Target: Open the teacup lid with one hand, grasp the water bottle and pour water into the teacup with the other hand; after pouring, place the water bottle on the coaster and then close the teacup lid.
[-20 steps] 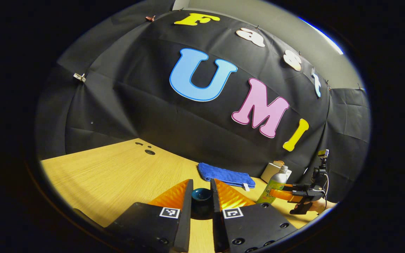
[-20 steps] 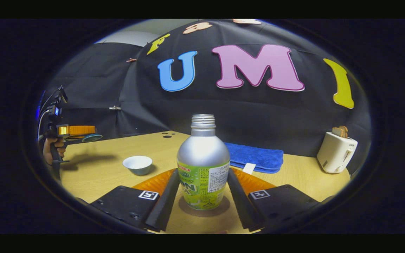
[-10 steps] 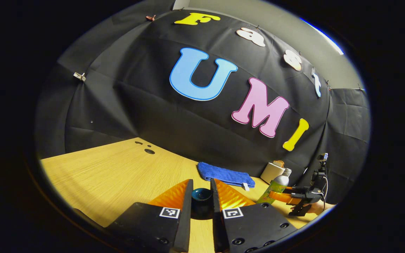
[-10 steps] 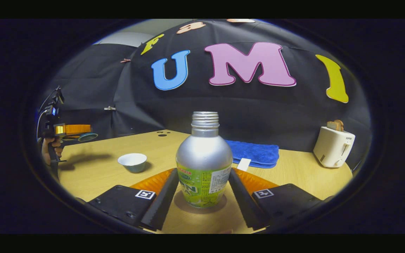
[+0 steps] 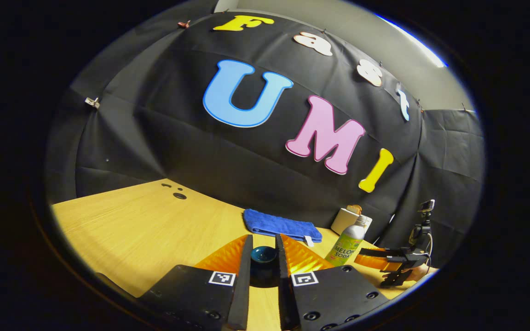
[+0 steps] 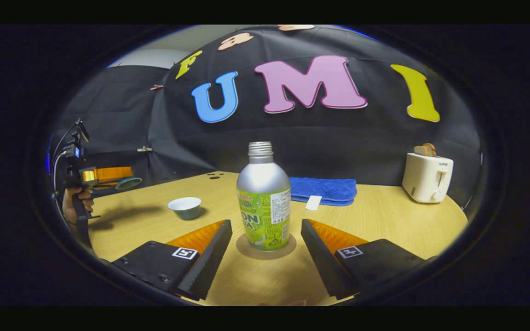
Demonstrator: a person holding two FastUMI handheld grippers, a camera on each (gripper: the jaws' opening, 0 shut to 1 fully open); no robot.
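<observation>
1. In the right gripper view, the right gripper [image 6: 265, 250] has its fingers spread wide and grips nothing; there is bare table on both sides between the fingers and the bottle.
2. The bottle [image 6: 263, 197] stands upright and uncapped on the coaster [image 6: 266, 248], a round tan disc that shows around its base. Both sit at 12 o'clock from the right gripper, just beyond the fingertips.
3. In the left gripper view, the left gripper [image 5: 264, 257] has its fingers drawn close together on the lid [image 5: 263, 254], a dark blue-green round piece. Both fingers press its sides.
4. Seen from the right gripper view, the left gripper [image 6: 124, 183] is at 9 o'clock, held up above the table by a hand [image 6: 72, 204], with the lid [image 6: 128, 183] at its tip, clear of the tabletop.
5. The cup [image 6: 185, 207] is a small white bowl, open, standing on the table [image 6: 384, 220] at about 10 o'clock from the bottle, well apart from it and below and to the right of the raised lid.
6. A blue cloth [image 6: 323, 190] lies flat at the back of the table, behind the bottle at 1 o'clock.
7. A white toaster [image 6: 427, 177] stands at 2 o'clock near the wall, with bread poking out of its top.
8. In the left gripper view, the bottle [image 5: 347, 243] is at 3 o'clock, with the right gripper [image 5: 375, 258] just beside it, not touching.
</observation>
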